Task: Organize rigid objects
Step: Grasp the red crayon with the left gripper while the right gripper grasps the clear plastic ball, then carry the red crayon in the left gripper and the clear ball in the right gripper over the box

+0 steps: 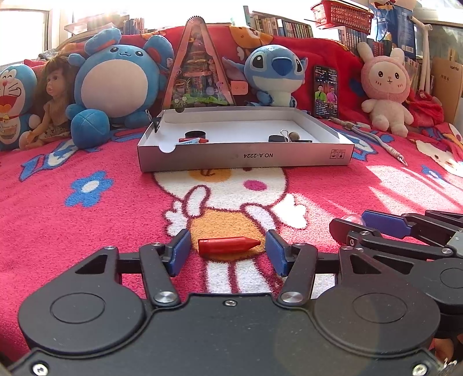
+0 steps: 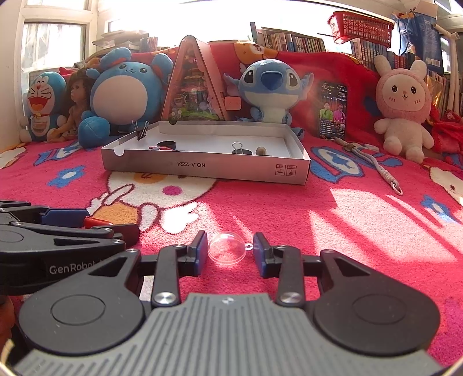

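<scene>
A red crayon [image 1: 228,245] lies on the pink blanket between the open blue pads of my left gripper [image 1: 227,251]; the pads stand apart from it. A clear plastic half-dome [image 2: 227,248] lies between the open pads of my right gripper [image 2: 230,253], not squeezed. The right gripper shows in the left wrist view [image 1: 358,224] at the right, with the dome [image 1: 351,220] beside it. The left gripper shows in the right wrist view [image 2: 95,221] with the crayon tip [image 2: 97,222]. A shallow white cardboard box [image 1: 246,156] [image 2: 202,169] stands further back, holding binder clips, a black disc and small items.
Plush toys, a doll and a triangular toy house [image 1: 196,66] line the back behind the box. A phone [image 1: 325,91] leans on the red cushion. A lanyard with a hook [image 2: 376,165] lies right of the box. Bookshelves and a red basket [image 2: 358,24] stand behind.
</scene>
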